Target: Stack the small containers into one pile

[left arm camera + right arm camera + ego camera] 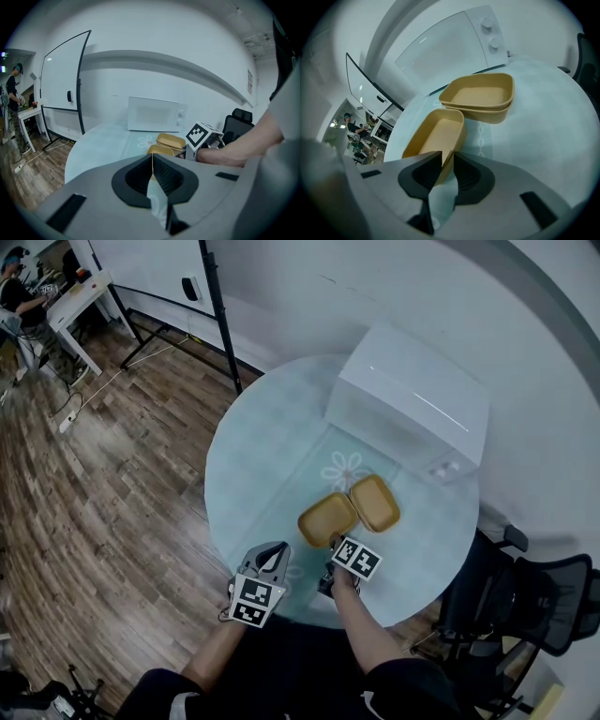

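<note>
Two tan containers sit mid-table. The near container [326,518] [436,136] lies alone. Beside it, the far one [375,502] [480,96] shows a doubled rim, like two nested. My right gripper [331,545] [447,157] is at the near container's end, its jaws shut on that end wall. My left gripper [279,549] [152,157] hovers over the table's front edge, left of the containers, jaws shut on nothing. In the left gripper view both containers [169,139] show beyond the jaws, beside the right gripper's marker cube [202,135].
A white microwave [412,404] [154,114] stands at the back of the round glass table [262,456]. A black office chair [534,601] is at the right, and a whiteboard stand [220,315] behind the table. A person sits at a desk [80,296] far off on the left.
</note>
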Available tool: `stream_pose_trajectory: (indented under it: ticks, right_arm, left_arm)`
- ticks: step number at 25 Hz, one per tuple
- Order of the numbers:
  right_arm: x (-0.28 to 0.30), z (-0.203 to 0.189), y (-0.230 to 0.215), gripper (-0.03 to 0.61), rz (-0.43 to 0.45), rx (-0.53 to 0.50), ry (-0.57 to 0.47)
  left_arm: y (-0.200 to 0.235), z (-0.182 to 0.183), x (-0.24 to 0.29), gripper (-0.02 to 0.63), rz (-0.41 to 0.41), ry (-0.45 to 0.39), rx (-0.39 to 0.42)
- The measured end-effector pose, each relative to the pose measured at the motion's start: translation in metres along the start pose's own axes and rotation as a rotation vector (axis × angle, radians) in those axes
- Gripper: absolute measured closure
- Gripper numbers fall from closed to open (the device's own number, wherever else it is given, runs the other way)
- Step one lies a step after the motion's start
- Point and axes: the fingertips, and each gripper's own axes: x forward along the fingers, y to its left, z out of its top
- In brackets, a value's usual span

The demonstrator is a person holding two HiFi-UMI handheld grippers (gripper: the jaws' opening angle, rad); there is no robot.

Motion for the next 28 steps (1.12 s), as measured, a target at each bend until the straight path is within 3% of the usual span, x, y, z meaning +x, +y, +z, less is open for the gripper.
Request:
stream_pose_trajectory:
  ticks: [10, 28]
  right_arm:
    - [-0.002, -0.003, 0.001, 0.54, 0.005, -0.133, 0.059]
    - [-0.027, 0.012, 0.01, 0.545, 0.119, -0.311, 0.087]
  left_arm:
    - [-0.003, 0.0, -0.001, 0.598, -0.001, -0.004, -0.004]
    - [-0.011, 0.006, 0.005, 0.598, -0.015, -0.008, 0.002]
